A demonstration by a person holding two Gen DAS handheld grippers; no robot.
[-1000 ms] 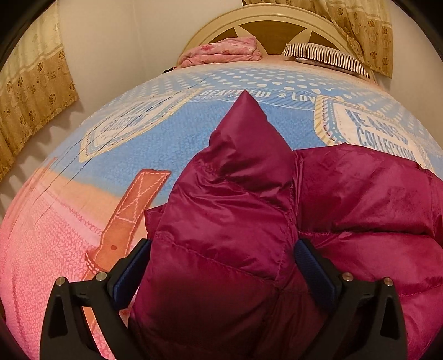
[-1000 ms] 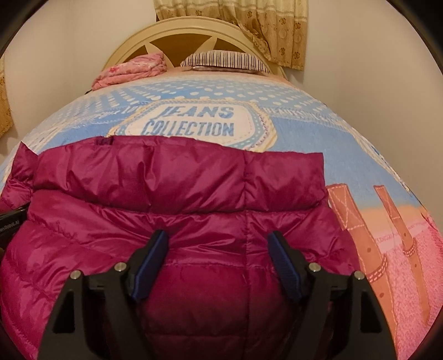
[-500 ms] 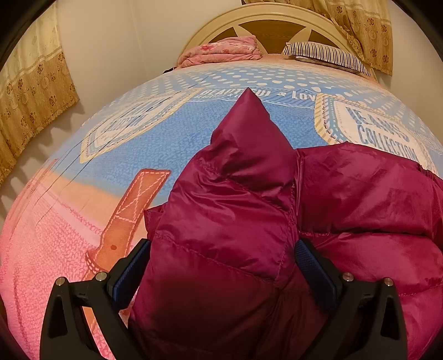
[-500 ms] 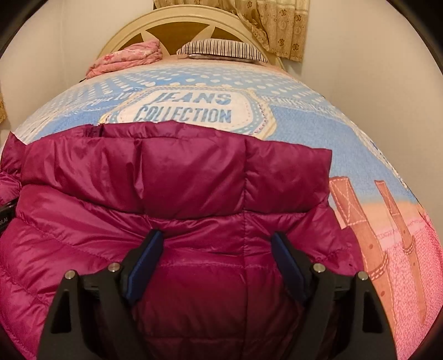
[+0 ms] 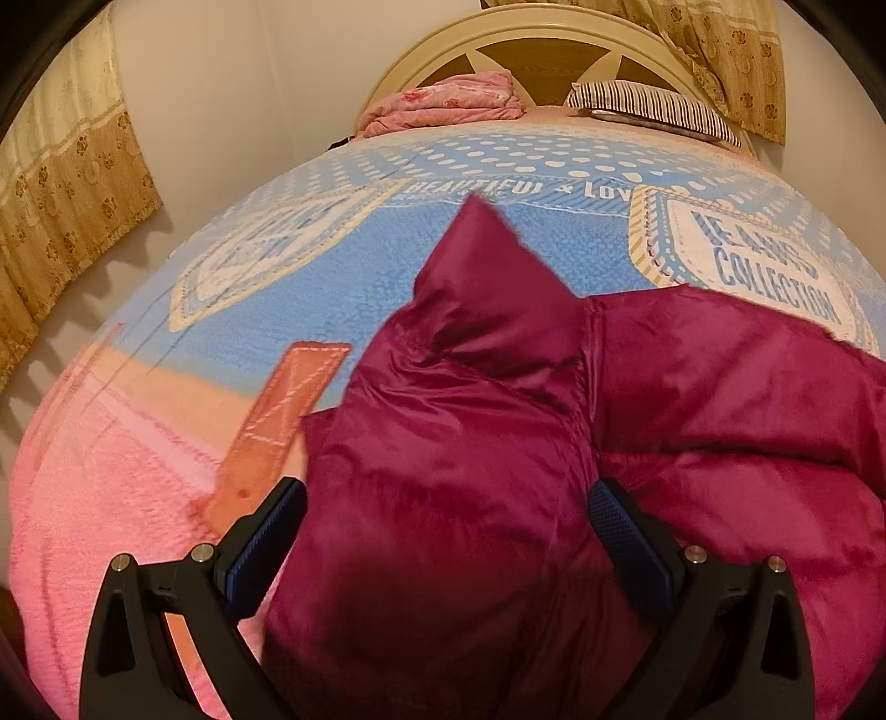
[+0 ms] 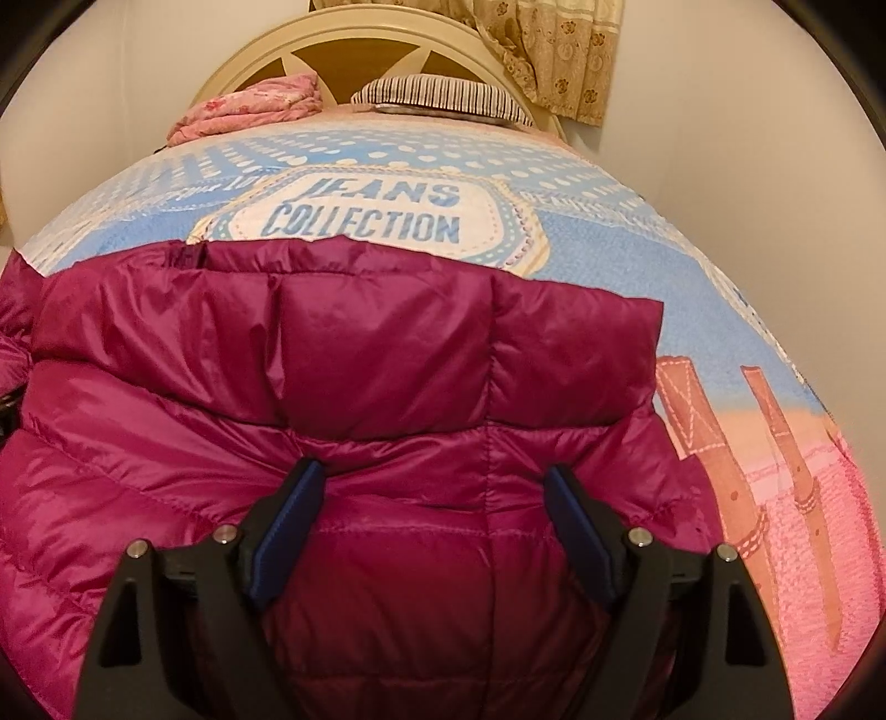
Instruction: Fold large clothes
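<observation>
A magenta puffer jacket [image 6: 166,471] lies on the bed, its quilted collar band [image 6: 387,354] facing the headboard. My right gripper [image 6: 437,487] stands open just below that band, its blue pads wide apart over the padded back, not pinching it. In the left wrist view a folded part of the jacket [image 5: 720,387] rises to a pointed tip [image 5: 482,221]. My left gripper [image 5: 448,498] is open wide, with this puffy fold filling the gap between its fingers. Whether the pads press on it is unclear.
The bed carries a blue and pink printed blanket [image 5: 277,288] with a "JEANS COLLECTION" patch [image 6: 371,216]. A pink folded quilt [image 5: 443,102] and a striped pillow [image 6: 443,94] lie by the cream headboard [image 6: 266,50]. Walls and curtains [image 5: 66,183] close in on both sides.
The right view has tilted, so the jacket fills more of the frame, and the right jaws stand slightly wider. The left view is almost unchanged.
</observation>
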